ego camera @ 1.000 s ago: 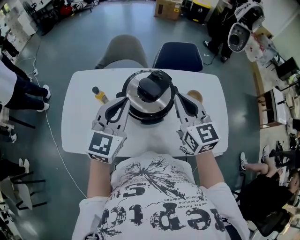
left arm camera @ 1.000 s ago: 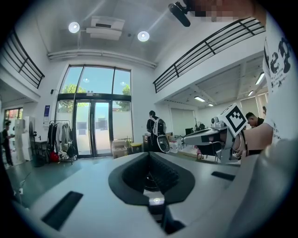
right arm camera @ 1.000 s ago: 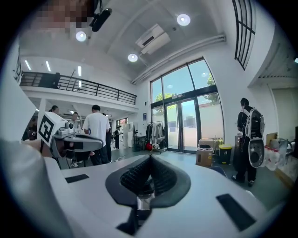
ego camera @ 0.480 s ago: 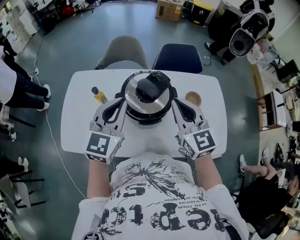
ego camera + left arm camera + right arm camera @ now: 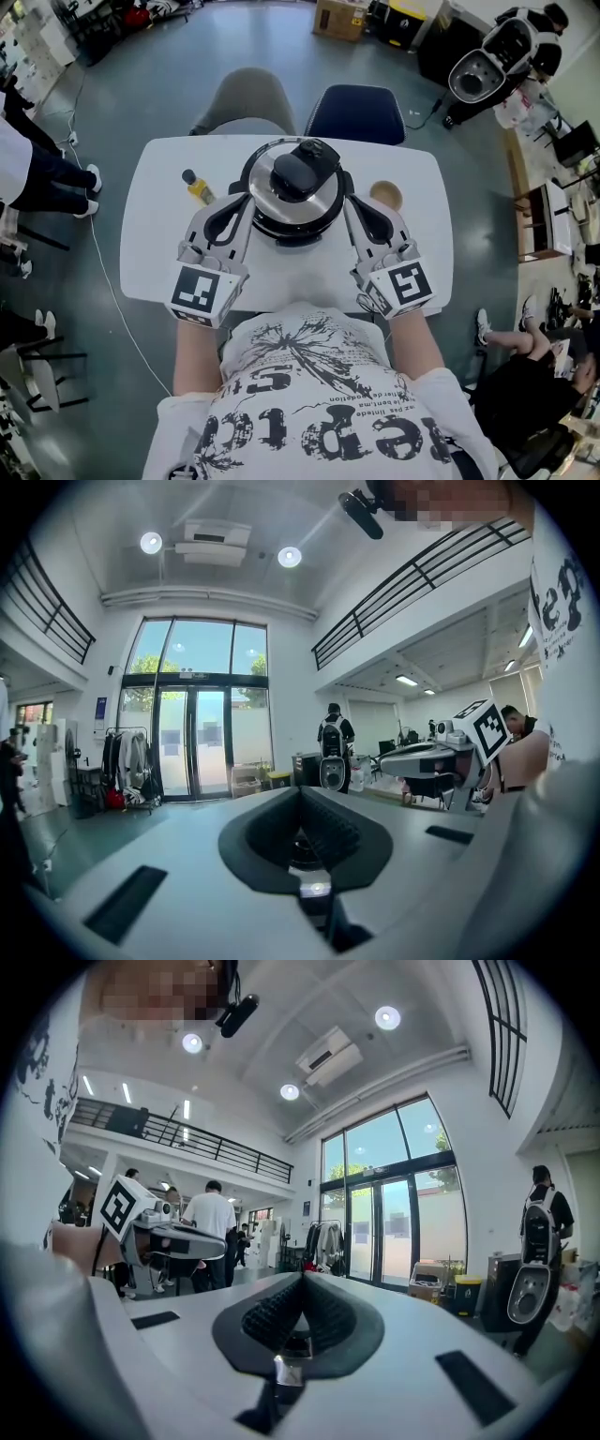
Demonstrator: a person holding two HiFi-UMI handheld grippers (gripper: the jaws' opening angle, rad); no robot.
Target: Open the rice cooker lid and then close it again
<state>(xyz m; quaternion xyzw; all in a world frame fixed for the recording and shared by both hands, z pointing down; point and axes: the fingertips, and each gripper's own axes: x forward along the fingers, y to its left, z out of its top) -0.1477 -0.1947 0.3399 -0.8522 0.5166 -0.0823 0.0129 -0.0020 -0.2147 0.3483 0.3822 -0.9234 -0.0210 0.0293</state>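
You are holding the left gripper (image 5: pixel 242 199) and the right gripper (image 5: pixel 354 199) low over the white bench (image 5: pixel 281 277), one on each side of the round steel rice cooker (image 5: pixel 296 230), which is sitting directly between the two pairs of jaws. Its shiny lid (image 5: pixel 323 202), with a black handle (image 5: pixel 298 172) on top, is lying flat on the pot. Both pairs of jaws are reaching close in against the cooker's sides, though it is not clear whether they are touching it. Each gripper view is showing its jaws clenching together, the ribbed black pads (image 5: pixel 328 832) meeting with nothing between them. A small yellow bottle with a dark cap (image 5: pixel 197 187) is standing just outside the left jaws, and a round tan bowl (image 5: pixel 386 195) is sitting just outside the right jaws. Beyond the jaws, past the bench's far edge, a grey chair (image 5: pixel 248 98) and a dark blue chair (image 5: pixel 356 112) are standing side by side.
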